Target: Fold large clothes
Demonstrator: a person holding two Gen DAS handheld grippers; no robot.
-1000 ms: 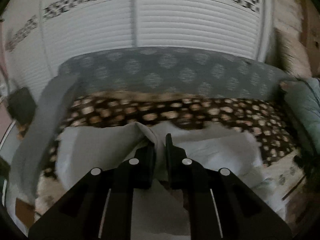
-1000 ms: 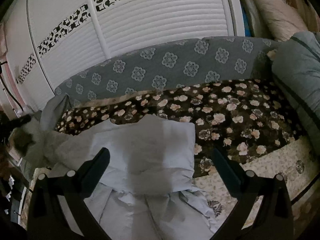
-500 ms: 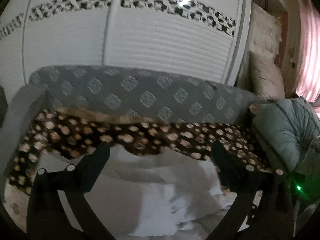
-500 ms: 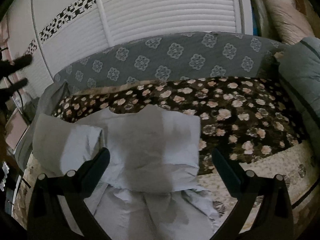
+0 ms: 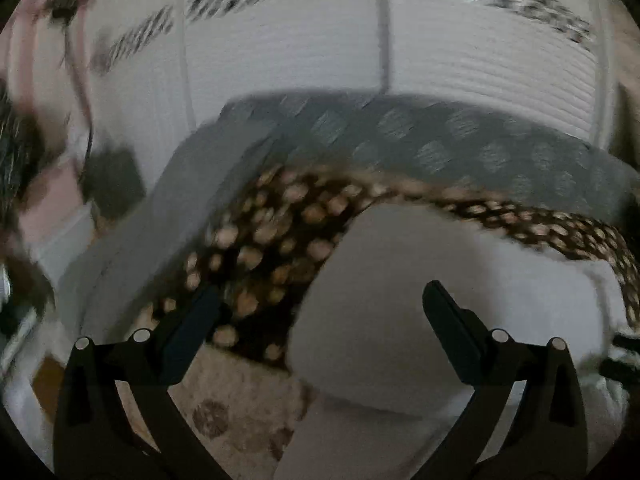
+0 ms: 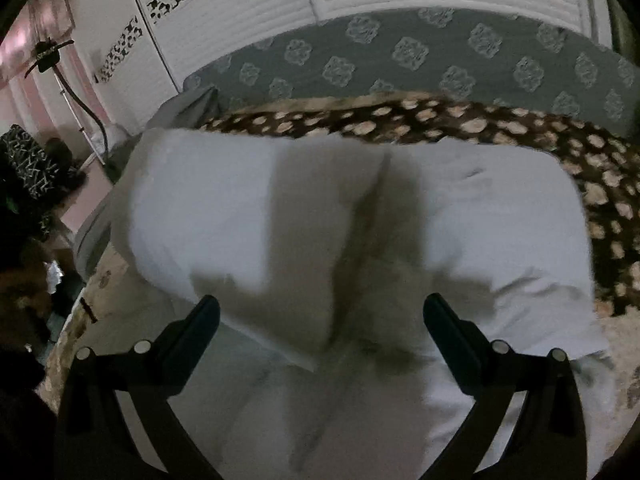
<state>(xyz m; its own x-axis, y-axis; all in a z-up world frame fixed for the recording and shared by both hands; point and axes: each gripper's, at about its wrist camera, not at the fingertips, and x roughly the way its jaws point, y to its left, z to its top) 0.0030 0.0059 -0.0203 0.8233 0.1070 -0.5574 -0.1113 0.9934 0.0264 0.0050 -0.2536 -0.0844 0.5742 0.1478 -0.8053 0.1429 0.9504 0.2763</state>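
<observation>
Both tools (left tool (image 5: 320, 304), right tool (image 6: 320, 316)) gape empty, seemingly above the white garment (image 6: 480, 220).

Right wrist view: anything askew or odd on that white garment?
Mostly not. The white garment lies folded on the floral bedspread with two panels meeting at a centre seam. Its left panel sits slightly skewed, with the near edge running diagonally. The dark patches are shadows, not stains, as far as the blur allows. Both grippers are open and hold nothing.

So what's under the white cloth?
The white cloth lies on a dark flowered blanket, which shows past its far and right edges. What sits under the cloth's middle is covered, so I can't tell.
</observation>
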